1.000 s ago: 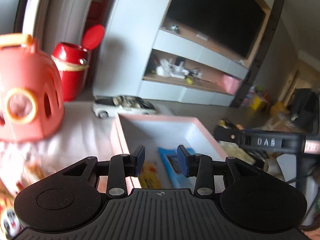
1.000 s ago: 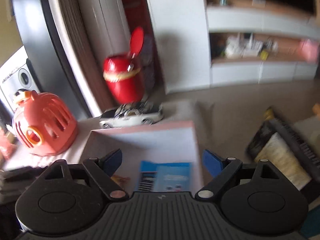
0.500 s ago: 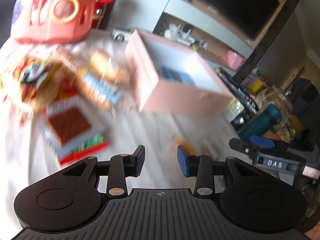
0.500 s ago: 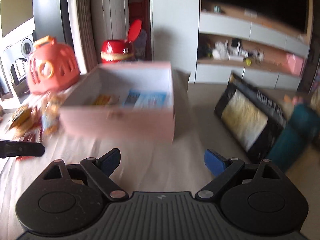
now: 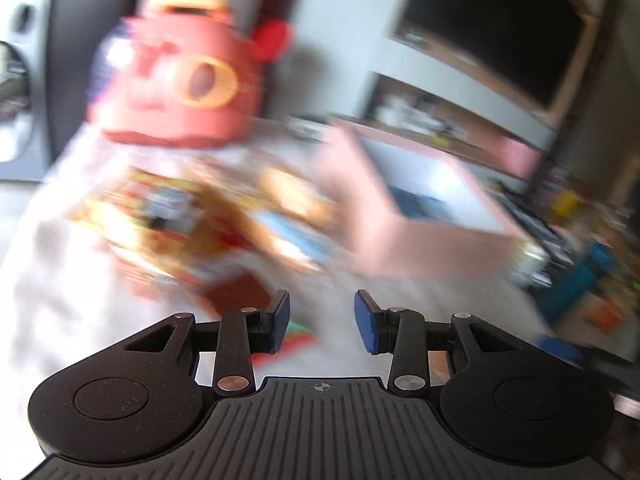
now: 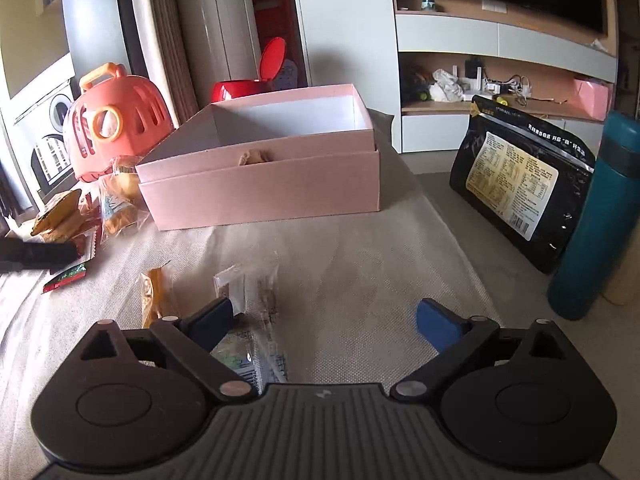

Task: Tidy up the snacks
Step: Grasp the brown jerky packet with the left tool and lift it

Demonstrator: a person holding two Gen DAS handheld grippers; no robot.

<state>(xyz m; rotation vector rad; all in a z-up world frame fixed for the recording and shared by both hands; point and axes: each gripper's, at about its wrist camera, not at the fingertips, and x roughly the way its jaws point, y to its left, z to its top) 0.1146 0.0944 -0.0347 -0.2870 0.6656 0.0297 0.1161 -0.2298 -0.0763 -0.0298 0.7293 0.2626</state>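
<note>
A pink box (image 6: 264, 176) with a white inside stands open on the cloth-covered table; it also shows blurred in the left wrist view (image 5: 424, 216), with a blue packet (image 5: 416, 204) inside. My right gripper (image 6: 324, 316) is wide open and empty, low over clear-wrapped snack packets (image 6: 256, 312) and an orange-wrapped snack (image 6: 154, 296). My left gripper (image 5: 322, 316) is open and empty above a red and brown snack pack (image 5: 240, 292). A pile of snack bags (image 6: 80, 212) lies left of the box; in the left wrist view the pile (image 5: 180, 216) is blurred.
A coral toy basket (image 6: 112, 120) and a red bin (image 6: 248, 84) stand behind the snacks. A black pouch (image 6: 520, 184) and a teal bottle (image 6: 592, 216) stand at the right. The left gripper's finger (image 6: 36, 254) shows at the left edge.
Both grippers have pulled back from over the box and dropped toward the table. The left one has swung left toward the snack pile; its view is blurred by motion. Both stayed open.
</note>
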